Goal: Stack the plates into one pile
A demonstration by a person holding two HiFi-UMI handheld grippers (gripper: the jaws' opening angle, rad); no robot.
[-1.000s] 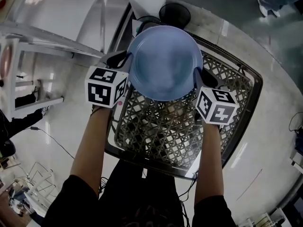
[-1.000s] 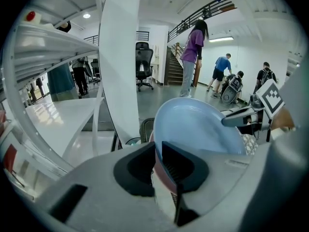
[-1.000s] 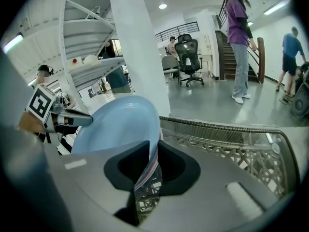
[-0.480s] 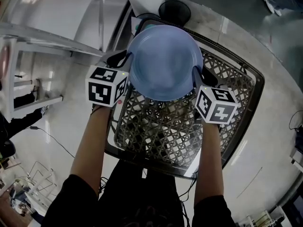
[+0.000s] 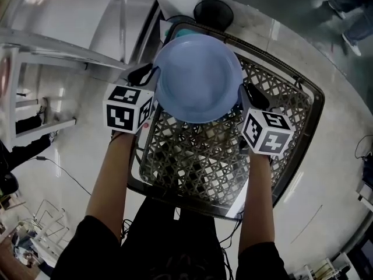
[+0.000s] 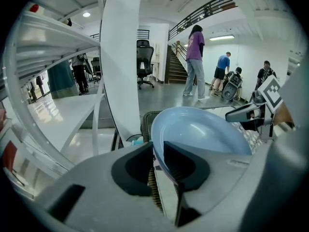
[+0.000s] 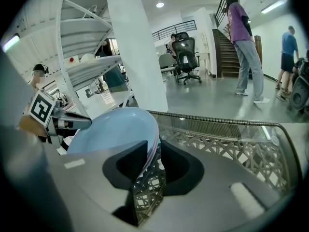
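At the left of the head view, left gripper (image 5: 144, 74) on the left edge of the blue plate (image 5: 198, 77): jaws partly apart, just been opening, edge between them but not pinched. In the middle, plate lying level over the upper left corner of the wire basket (image 5: 294, 101), which stands on the pale table (image 5: 335, 174). At the right, right gripper (image 5: 250, 95) on the opposite edge: jaws a little wider, also just been opening, edge between them with a clear gap on one side.

Probably the release of the plate onto the pile. Best to keep both hands steady, open both sides equally until free of the edge, then pull straight outward to each side, not upward, so as not to drag the plate off centre.

Only in the head view: a teal edge (image 5: 182, 32) showing from under the plate at the top, perhaps a lower plate. Only in the two gripper views: the gaps beside the edge. In the right gripper view, thin pale lines along the edge, maybe more plates; impossible to tell.
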